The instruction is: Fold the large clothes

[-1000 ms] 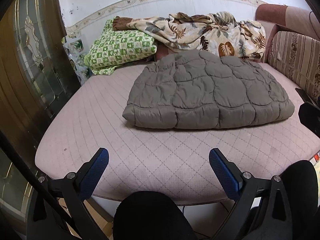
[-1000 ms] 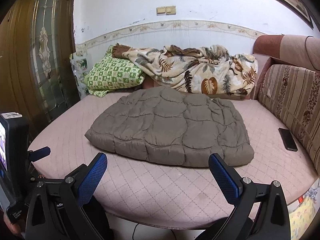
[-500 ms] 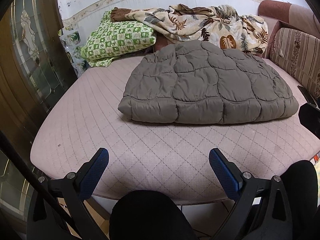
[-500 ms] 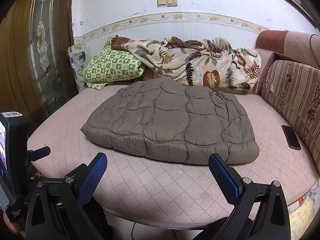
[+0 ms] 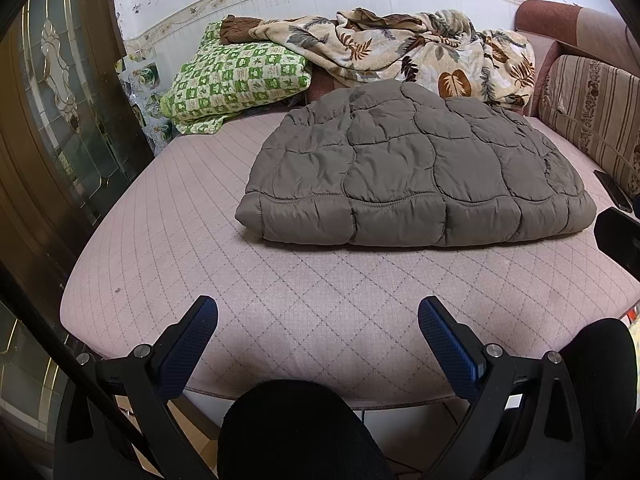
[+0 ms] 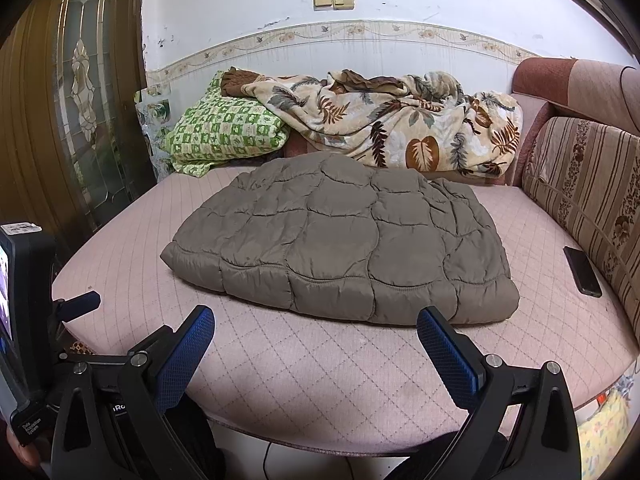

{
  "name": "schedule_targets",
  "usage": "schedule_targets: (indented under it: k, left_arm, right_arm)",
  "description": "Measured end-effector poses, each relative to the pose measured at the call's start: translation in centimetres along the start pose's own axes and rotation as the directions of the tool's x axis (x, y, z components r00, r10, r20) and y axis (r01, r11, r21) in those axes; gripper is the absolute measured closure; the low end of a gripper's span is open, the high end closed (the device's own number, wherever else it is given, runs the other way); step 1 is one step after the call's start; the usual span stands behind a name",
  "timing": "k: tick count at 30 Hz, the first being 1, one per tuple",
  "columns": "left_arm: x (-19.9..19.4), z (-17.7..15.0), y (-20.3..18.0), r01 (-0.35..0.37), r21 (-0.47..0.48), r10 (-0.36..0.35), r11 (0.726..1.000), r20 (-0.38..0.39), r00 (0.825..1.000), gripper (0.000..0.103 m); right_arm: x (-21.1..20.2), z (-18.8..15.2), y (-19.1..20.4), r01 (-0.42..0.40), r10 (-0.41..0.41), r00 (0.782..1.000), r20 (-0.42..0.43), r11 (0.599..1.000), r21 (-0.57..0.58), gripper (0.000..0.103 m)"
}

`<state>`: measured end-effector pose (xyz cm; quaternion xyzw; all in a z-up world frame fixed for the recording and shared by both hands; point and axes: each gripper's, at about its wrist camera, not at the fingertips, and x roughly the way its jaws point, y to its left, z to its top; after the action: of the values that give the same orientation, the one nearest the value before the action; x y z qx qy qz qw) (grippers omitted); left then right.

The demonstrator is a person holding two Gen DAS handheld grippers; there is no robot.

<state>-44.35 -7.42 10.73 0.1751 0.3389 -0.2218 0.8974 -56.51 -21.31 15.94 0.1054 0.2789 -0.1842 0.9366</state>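
A grey-brown quilted padded garment (image 5: 412, 172) lies folded into a thick rectangle in the middle of the pink quilted bed (image 5: 160, 248); it also shows in the right wrist view (image 6: 344, 240). My left gripper (image 5: 318, 328) is open and empty, above the bed's near edge, short of the garment's front hem. My right gripper (image 6: 316, 340) is open and empty, also near the front edge, close to the garment's near right corner. The left gripper's body (image 6: 24, 320) shows at the left edge of the right wrist view.
A green checked pillow (image 6: 224, 128) and a leaf-print blanket (image 6: 400, 124) lie at the back by the wall. A striped sofa cushion (image 6: 592, 184) lines the right side. A black phone (image 6: 582, 270) lies on the bed at the right. A wooden glass door (image 6: 80, 100) stands left.
Both grippers have moved forward toward the bed, so the garment appears larger and nearer. Both stay open and empty. The garment has not moved.
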Motion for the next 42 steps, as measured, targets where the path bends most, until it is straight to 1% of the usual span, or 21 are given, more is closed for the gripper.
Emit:
schedule_targets:
  k: [42]
  left_arm:
    - [-0.03, -0.29, 0.08, 0.002, 0.001, -0.002, 1.000, 0.000, 1.000, 0.003]
  right_arm:
    - [0.32, -0.70, -0.07, 0.002, -0.002, 1.000, -0.018, 1.000, 0.006, 0.001]
